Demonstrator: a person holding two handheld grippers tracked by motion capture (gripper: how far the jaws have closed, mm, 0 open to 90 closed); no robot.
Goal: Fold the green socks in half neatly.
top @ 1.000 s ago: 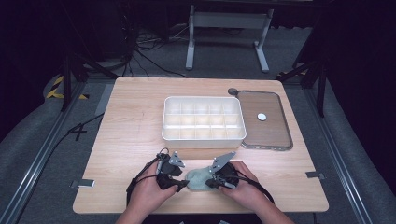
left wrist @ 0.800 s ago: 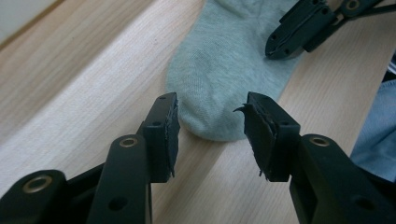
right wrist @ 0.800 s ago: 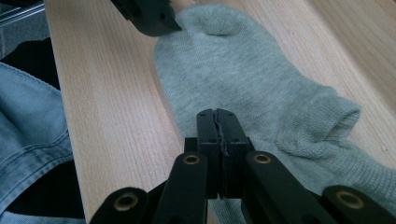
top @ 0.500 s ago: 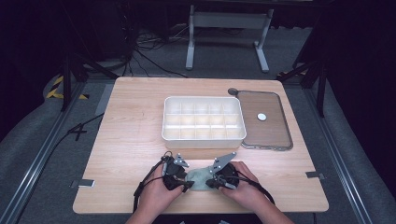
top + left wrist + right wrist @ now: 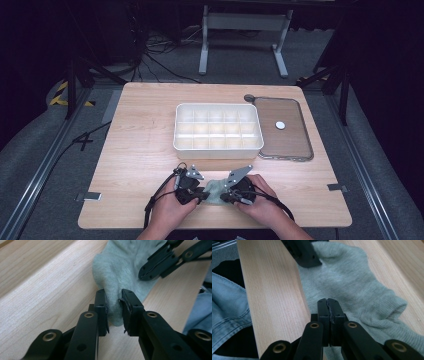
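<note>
Left gripper [image 5: 115, 302], just closing, pinches sock [image 5: 125, 267] fold | right gripper [image 5: 328, 305] clenched on sock edge | sock lies between them on tabletop [image 5: 150, 130] | risk: thin knit slips free if pulled apart.

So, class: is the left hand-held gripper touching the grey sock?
Touching. In the left gripper view, the left hand-held gripper has just been closing, and its pads pinch a fold of the grey sock between them.
</note>
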